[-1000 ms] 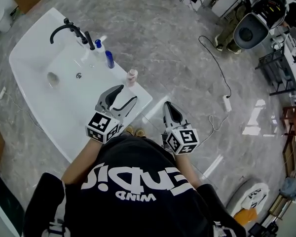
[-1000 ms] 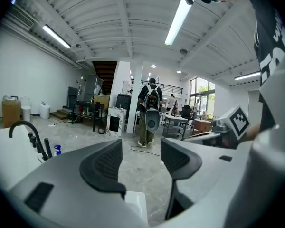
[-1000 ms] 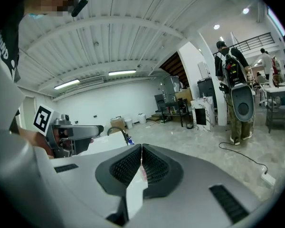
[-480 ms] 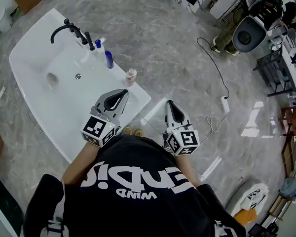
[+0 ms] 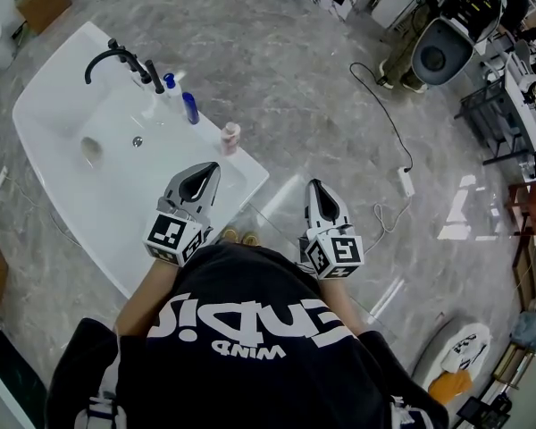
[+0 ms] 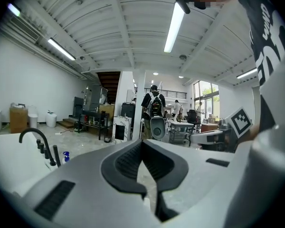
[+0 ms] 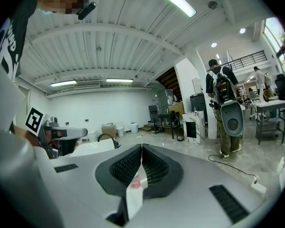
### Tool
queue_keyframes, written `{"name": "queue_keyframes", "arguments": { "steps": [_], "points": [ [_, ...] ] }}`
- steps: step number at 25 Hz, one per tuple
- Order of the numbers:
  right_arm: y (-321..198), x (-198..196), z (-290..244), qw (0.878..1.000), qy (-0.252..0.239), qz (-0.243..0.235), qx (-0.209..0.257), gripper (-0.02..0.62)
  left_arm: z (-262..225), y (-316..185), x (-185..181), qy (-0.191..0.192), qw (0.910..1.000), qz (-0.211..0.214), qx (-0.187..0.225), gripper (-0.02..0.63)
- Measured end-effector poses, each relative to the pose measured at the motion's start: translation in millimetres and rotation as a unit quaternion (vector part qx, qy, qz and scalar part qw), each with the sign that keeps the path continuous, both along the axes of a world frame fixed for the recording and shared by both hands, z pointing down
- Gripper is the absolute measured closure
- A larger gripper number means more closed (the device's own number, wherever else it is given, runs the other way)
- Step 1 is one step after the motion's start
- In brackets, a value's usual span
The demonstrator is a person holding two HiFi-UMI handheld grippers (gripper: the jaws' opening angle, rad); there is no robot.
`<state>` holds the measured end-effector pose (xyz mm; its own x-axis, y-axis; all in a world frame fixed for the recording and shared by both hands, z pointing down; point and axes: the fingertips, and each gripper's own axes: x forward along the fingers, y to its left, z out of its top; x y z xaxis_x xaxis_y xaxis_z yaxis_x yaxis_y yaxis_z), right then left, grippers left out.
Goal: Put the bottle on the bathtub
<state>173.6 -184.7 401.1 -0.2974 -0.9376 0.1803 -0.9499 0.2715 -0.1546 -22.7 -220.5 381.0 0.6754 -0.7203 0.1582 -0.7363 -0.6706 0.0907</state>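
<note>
On the left tool (image 5: 209,170) the jaws have just closed, empty — the right tool (image 5: 318,188) is likewise together; the pink bottle (image 5: 230,138) stands farther off on the bathtub (image 5: 250,179) rim.

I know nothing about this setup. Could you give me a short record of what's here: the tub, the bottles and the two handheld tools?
Setting: white bathtub on a grey marbled floor
Tap: black faucet at the tub's far end
Bottles: pink bottle, blue bottle and blue-capped bottle, all upright along one rim
Left gripper: over the tub's near end; jaws shut, just closed, nothing between them
Right gripper: beside the tub; jaws shut, empty
Held: no bottle
</note>
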Motion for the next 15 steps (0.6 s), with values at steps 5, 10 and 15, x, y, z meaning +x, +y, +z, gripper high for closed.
{"name": "queue_keyframes", "arguments": {
  "steps": [5, 10, 15],
  "points": [
    [4.0, 2.5, 3.7, 1.000, 0.000, -0.005, -0.003, 0.571, 1.6, 0.1, 0.4, 0.003, 1.0000, -0.008, -0.004, 0.597],
    [1.6, -1.3, 8.7, 1.000, 0.002, -0.014, -0.009, 0.572, 4.6, -2.4, -1.2, 0.008, 0.9998, -0.017, -0.010, 0.597],
    [-0.9, -5.5, 8.8, 1.000, -0.003, -0.020, -0.010, 0.572, 5.5, -3.0, -5.1, 0.010, 0.9995, -0.023, -0.017, 0.597]
  ]
}}
